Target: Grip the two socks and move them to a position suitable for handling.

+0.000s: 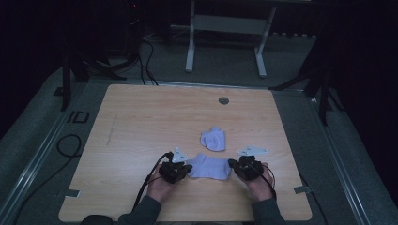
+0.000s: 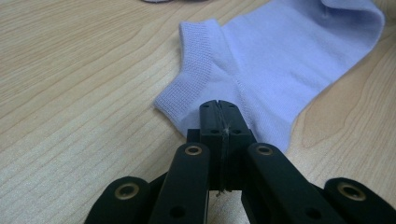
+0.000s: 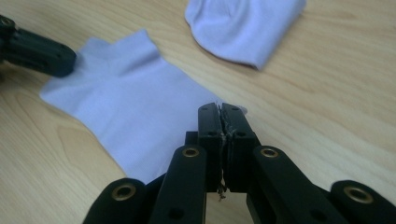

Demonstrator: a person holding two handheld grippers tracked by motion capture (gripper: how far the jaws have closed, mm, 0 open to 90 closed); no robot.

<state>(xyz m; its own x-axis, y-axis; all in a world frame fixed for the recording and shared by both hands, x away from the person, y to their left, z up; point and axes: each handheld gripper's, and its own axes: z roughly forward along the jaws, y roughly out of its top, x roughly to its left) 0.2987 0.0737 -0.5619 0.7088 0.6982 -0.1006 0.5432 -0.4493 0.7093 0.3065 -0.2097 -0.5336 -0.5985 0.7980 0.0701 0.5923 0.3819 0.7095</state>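
Sock (image 2: 280,60): flat lilac knit, ribbed cuff | both fingers closed, pinching its opposite ends

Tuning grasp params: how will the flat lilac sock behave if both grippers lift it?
The flat sock is thin knit lying limp on the table, so it would likely sag between grips. Probably very light. Unlikely to slip: ribbed cuff, fabric already pinched.

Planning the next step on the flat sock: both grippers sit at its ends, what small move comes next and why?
Probably lift both ends slightly and carry the toe end over toward the cuff to fold it. The left gripper is shut on the cuff end of the flat sock, and the right gripper looks shut on the opposite end. The sock lies stretched between them on the table; the bunched sock lies apart.
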